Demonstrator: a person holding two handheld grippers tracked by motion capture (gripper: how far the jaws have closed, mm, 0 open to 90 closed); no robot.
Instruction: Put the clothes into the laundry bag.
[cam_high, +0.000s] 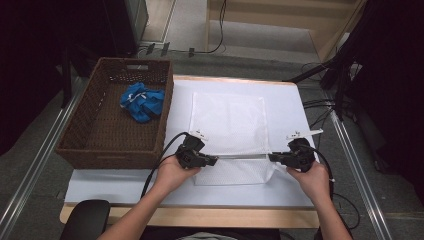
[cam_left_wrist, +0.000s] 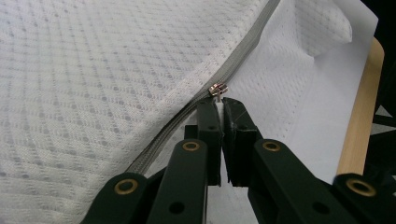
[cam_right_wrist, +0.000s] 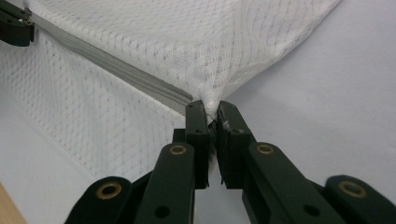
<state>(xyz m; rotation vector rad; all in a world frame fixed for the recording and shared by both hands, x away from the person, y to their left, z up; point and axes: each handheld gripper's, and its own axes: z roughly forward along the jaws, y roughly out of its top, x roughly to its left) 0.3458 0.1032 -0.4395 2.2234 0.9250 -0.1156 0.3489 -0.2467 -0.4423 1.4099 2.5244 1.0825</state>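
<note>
Mesh bag (cam_high: 227, 127) lies flat mid-table, just right of the basket (cam_high: 117, 117). My left gripper (cam_left_wrist: 223, 106) is pinched tight on the zip pull (cam_left_wrist: 218, 89); my right gripper (cam_right_wrist: 211, 108) is clamped on the bag's corner by the zip (cam_right_wrist: 116, 67) end. Bag's light, floppy, prob. stretchy, so I'd hold the pull and seam, not loose mesh.

Soft overhead light falls evenly on the white table (cam_high: 125, 185), while the room around it sinks into darkness. Shadows stay faint. The high view looks slightly soft and grainy.
</note>
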